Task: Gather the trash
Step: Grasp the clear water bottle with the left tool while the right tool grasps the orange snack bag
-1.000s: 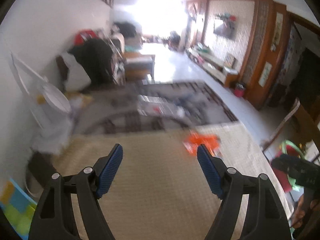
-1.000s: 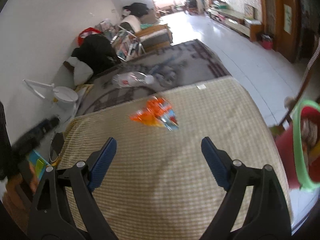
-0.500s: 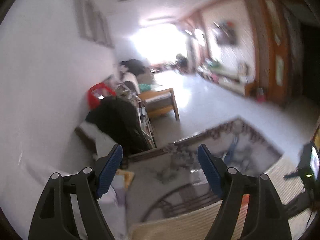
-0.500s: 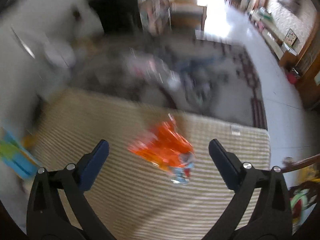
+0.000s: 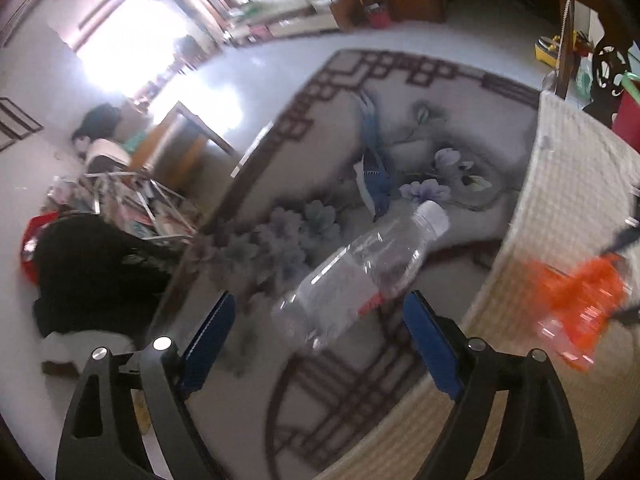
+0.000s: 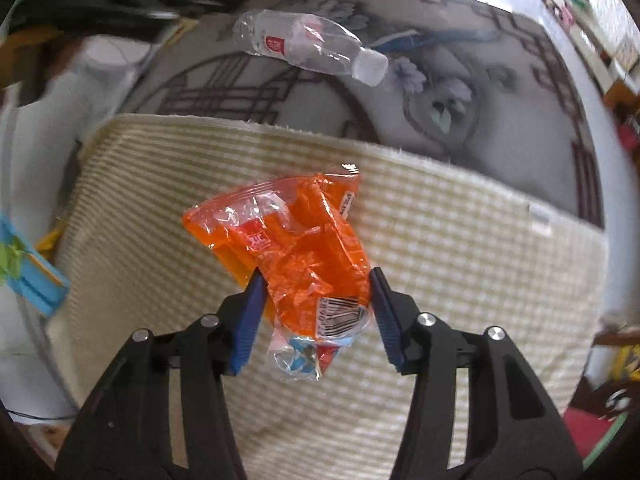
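Now right gripper [image 6: 316, 312] jaws, just closing, flank the orange wrapper [image 6: 296, 248] on the beige mat [image 6: 460, 280]; pad contact unclear. Left gripper [image 5: 316, 336], jaws just opening and empty, faces the clear plastic bottle [image 5: 360, 272] off the mat's edge, long axis slanting across the gap.

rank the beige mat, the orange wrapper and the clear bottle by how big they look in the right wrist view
1. beige mat, which spans most of the view
2. orange wrapper
3. clear bottle

The wrapper sits much nearer the camera than the bottle, so their real sizes may differ from this order.
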`<state>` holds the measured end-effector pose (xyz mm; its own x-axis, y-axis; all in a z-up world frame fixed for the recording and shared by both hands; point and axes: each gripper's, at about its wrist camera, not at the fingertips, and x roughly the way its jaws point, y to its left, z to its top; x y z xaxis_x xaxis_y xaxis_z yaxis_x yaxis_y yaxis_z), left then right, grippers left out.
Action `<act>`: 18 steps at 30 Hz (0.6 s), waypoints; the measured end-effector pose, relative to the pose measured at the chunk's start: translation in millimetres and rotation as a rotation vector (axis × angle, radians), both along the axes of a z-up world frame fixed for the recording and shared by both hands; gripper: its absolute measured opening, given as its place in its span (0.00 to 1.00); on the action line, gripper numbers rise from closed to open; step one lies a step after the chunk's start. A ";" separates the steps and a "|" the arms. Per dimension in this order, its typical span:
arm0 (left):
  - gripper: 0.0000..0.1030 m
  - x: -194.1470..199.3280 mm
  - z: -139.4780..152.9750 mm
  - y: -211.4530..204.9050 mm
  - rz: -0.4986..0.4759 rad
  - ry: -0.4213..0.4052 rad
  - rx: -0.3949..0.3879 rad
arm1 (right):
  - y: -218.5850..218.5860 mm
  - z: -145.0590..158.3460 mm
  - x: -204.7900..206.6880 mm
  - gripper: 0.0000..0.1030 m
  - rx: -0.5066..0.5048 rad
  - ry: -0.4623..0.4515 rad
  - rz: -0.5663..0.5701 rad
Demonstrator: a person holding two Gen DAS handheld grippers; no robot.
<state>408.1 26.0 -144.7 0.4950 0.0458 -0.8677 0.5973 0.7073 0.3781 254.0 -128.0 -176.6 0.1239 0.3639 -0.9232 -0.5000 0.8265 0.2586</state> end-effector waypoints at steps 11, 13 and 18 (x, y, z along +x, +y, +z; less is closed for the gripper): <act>0.89 34.7 -90.7 -11.0 -0.071 0.284 0.103 | -34.7 -5.8 -20.7 0.56 0.285 0.137 -0.139; 0.78 36.4 -85.4 -6.8 -0.045 0.267 0.044 | -30.1 -3.0 -18.1 0.58 0.277 0.108 -0.138; 0.50 14.2 -65.1 -7.5 0.022 0.176 -0.062 | -14.7 1.2 -7.0 0.87 0.254 0.062 -0.158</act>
<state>422.4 18.5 -209.8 0.3351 -0.0017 -0.9422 0.6347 0.7395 0.2244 247.0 -142.7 -175.4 0.1436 0.5650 -0.8125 -0.3476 0.7975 0.4931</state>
